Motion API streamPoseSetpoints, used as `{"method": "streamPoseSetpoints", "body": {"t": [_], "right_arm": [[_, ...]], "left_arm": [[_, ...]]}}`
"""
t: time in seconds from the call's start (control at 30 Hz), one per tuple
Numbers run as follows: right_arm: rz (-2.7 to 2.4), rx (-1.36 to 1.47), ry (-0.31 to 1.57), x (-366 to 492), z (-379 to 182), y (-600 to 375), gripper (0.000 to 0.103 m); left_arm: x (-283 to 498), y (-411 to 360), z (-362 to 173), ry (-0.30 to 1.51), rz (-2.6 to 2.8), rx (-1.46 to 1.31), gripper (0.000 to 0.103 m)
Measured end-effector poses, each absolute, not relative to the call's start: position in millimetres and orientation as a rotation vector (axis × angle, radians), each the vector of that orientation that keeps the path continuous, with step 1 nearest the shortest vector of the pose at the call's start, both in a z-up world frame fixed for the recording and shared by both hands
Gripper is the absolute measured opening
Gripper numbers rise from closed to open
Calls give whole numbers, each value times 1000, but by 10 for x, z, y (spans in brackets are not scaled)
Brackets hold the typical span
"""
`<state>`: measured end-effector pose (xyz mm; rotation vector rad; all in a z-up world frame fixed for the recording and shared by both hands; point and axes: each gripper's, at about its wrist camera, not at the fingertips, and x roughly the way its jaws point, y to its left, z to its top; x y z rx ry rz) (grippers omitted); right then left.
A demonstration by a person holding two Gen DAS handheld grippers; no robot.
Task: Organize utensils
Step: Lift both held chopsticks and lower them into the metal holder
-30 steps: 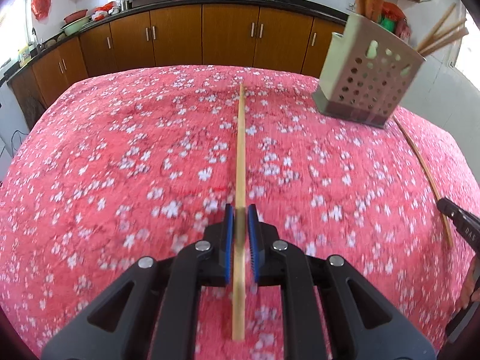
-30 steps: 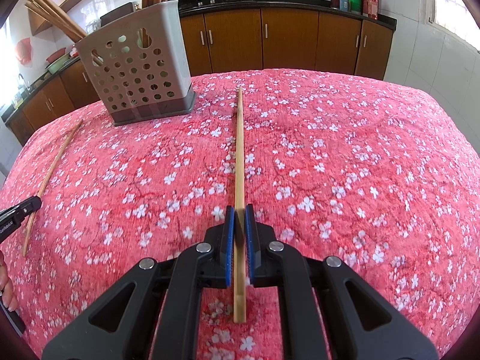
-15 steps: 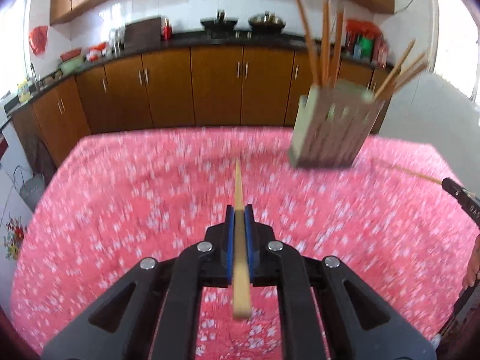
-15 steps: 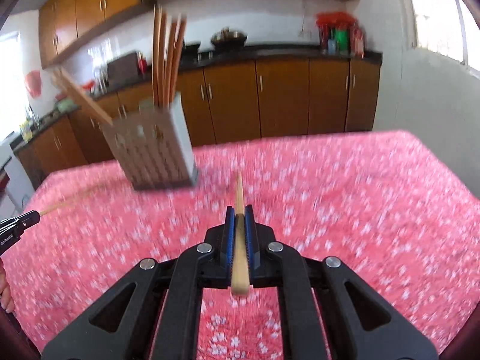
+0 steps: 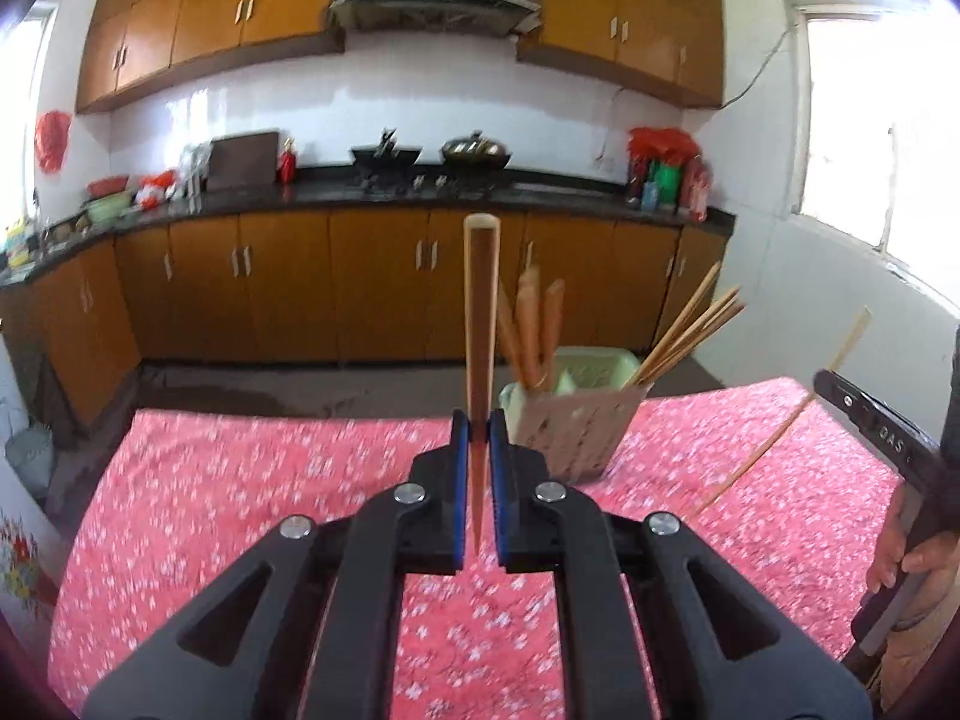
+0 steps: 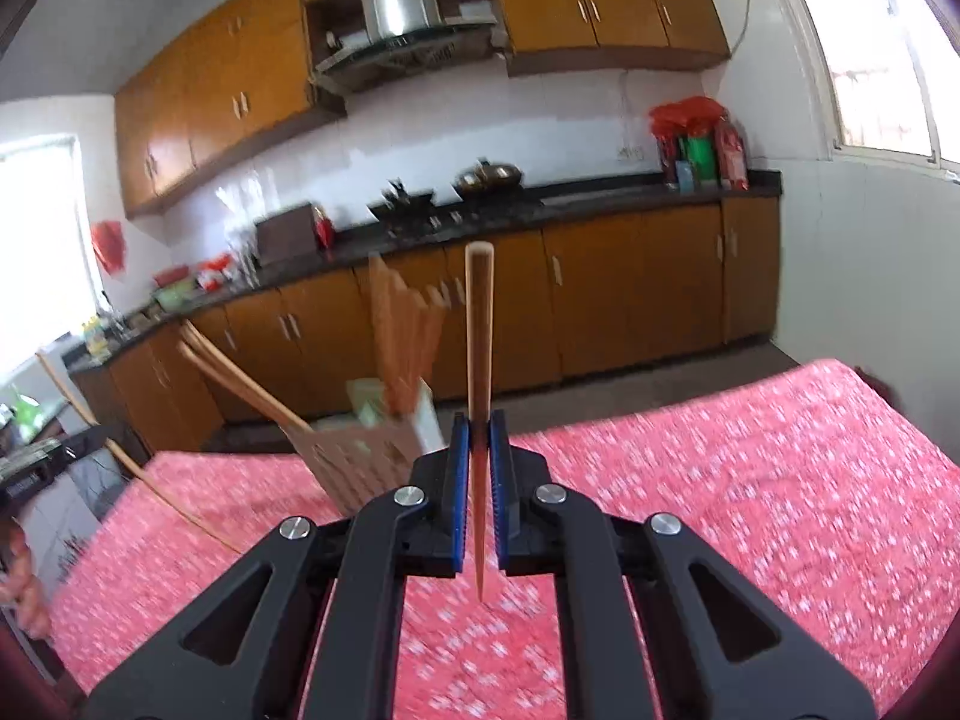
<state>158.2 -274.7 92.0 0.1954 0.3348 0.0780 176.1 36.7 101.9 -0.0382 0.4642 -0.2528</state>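
1. Wooden chopstick [image 5: 480,324] clamped in our left gripper [image 5: 480,444], jaws tight on it, blunt end pointing up and away, clear of the red floral tablecloth [image 5: 240,480].
2. Same on the other side: our right gripper [image 6: 480,444] is pinched shut on a second chopstick [image 6: 479,330], also held off the cloth.
3. We judge this the carry step, with both sticks picked up and neither stowed yet.
4. Our target, the perforated utensil holder [image 5: 570,420], stands on the table just right of the left stick in the left view, and already has chopsticks leaning in it.
5. Next we need each stick tipped upright over the holder's open top, one at a time so they don't clash, then let go.
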Motion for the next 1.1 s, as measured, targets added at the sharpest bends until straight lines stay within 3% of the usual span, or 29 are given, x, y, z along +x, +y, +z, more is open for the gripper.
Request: {"method": "streamPoseSetpoints", "body": {"t": [0.23,0.4,0.9,1.1], "right_arm": [[167,208,131,1610,1546,-2487,8],[145,187,26,1850,1682,-2342,8],[107,109,161,2445,1130,-2152,8],[101,115,150,2341,1253,-2212,14]], "left_arm": [[1868,121,1533,324,-293,-90,8],[2103,-27,1755,245,-280,-138,8],[2792,-266,1220,330,-281,-139,9],[2760,-98,1278,313,-271,-168,25]]}}
